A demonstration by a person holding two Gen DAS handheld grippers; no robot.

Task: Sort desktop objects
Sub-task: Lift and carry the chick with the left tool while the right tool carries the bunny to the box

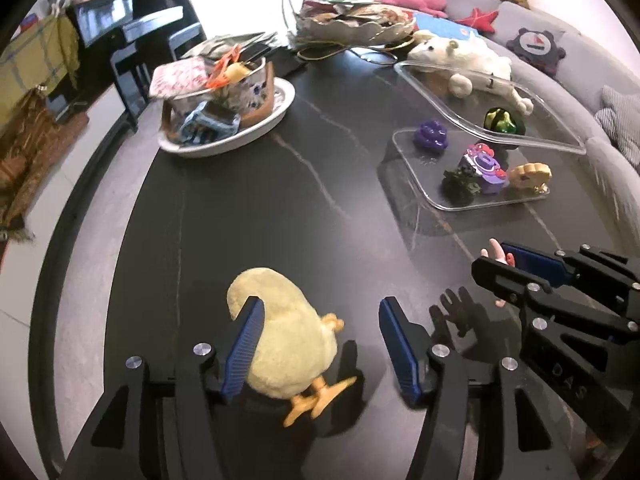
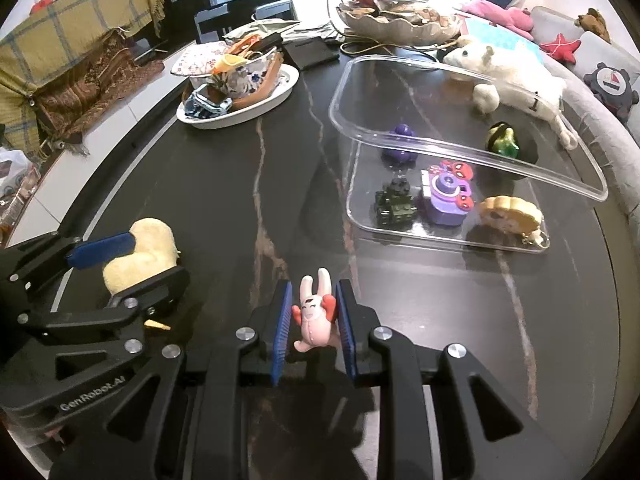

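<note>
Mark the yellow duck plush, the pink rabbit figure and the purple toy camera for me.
yellow duck plush (image 1: 286,332), left wrist view, on its body.
pink rabbit figure (image 2: 314,314), right wrist view, on its face.
purple toy camera (image 2: 446,198), right wrist view, on its lens ring.

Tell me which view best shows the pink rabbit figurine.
The right wrist view: the pink rabbit figurine sits centred, face visible, between the right gripper's pads. The left wrist view shows only slivers of it behind that gripper.

"GenRobot.AI" marks the left tool (image 2: 132,276); "DAS" shows on the right tool (image 1: 504,276).
</note>
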